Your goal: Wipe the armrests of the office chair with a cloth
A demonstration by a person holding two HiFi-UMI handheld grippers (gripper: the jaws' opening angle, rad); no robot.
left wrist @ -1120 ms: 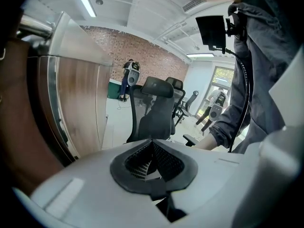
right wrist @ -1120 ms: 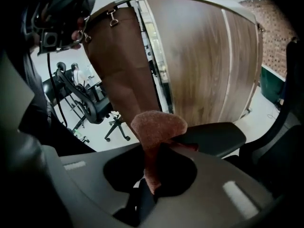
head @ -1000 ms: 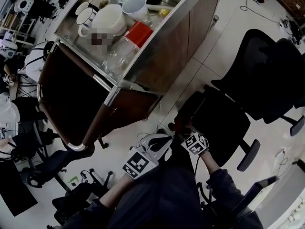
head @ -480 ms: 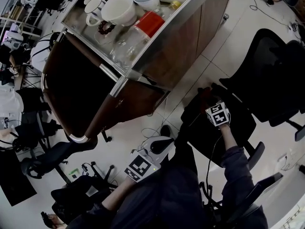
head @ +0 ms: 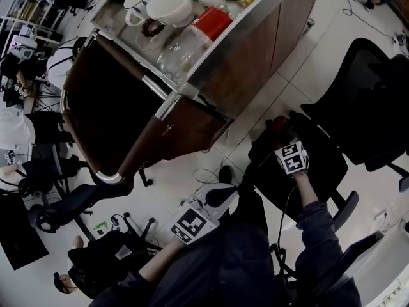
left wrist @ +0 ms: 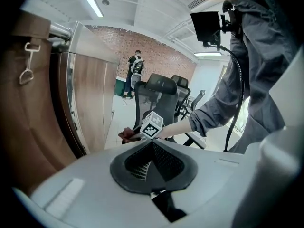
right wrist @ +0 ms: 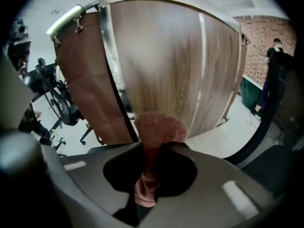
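Observation:
A black office chair (head: 358, 107) stands on the white tiled floor at the right of the head view. My right gripper (head: 282, 137) is shut on a reddish-brown cloth (head: 278, 124) and holds it at the chair's near armrest (head: 263, 151). The cloth (right wrist: 153, 136) stands bunched between the jaws of this gripper (right wrist: 153, 152). My left gripper (head: 217, 196) hangs low by my legs, away from the chair. Its jaws are closed on each other with nothing between them (left wrist: 151, 148). From there I see the right gripper (left wrist: 152, 124), the cloth (left wrist: 125, 136) and the chair (left wrist: 159, 92).
A wood-panelled cabinet (head: 211, 88) with a steel top (head: 137, 59) carries mugs (head: 171, 4) and a red-lidded bottle (head: 211, 24), close to the chair's left. Other chairs (head: 64, 210) and cables (head: 204, 174) lie on the floor at the left. A person (left wrist: 136, 65) stands far off.
My right gripper has gone from beside the left gripper up to the chair's armrest with the cloth, then barely moved. The left gripper stays low.

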